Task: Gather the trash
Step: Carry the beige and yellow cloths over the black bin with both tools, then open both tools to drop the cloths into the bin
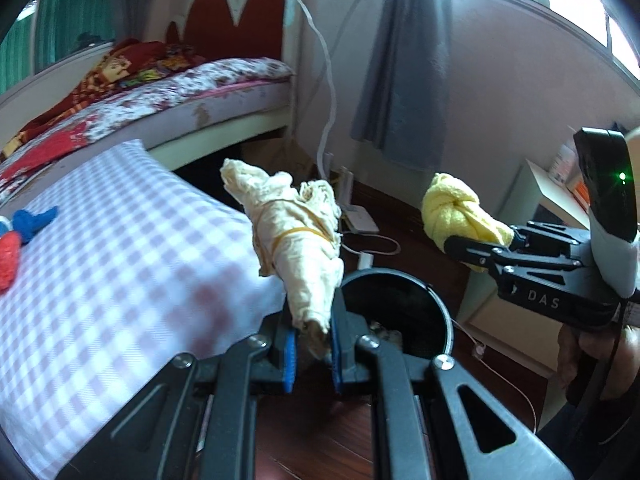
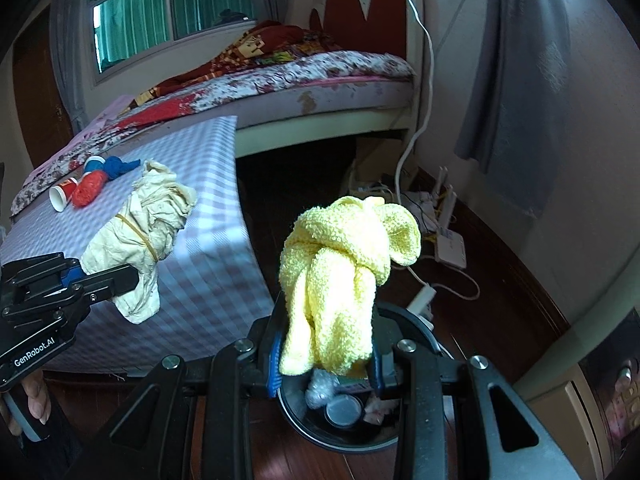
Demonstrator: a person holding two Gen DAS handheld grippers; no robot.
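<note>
**Both bundles over the bin**

On the checked tablecloth [image 2: 208, 216], near its far left corner, lie a red cup [image 2: 63, 194], a red wad [image 2: 89, 188] and a blue wad [image 2: 117, 166]. My left gripper [image 1: 312, 344] is clamped on the narrow end of a cream cloth bundle [image 1: 294, 236] tied with a rubber band, which sticks out ahead of the jaws off the table's right edge. My right gripper [image 2: 324, 364] pinches a knotted yellow towel [image 2: 344, 276]. The towel hangs just above the black trash bin [image 2: 340, 436], which already holds scraps.
</note>
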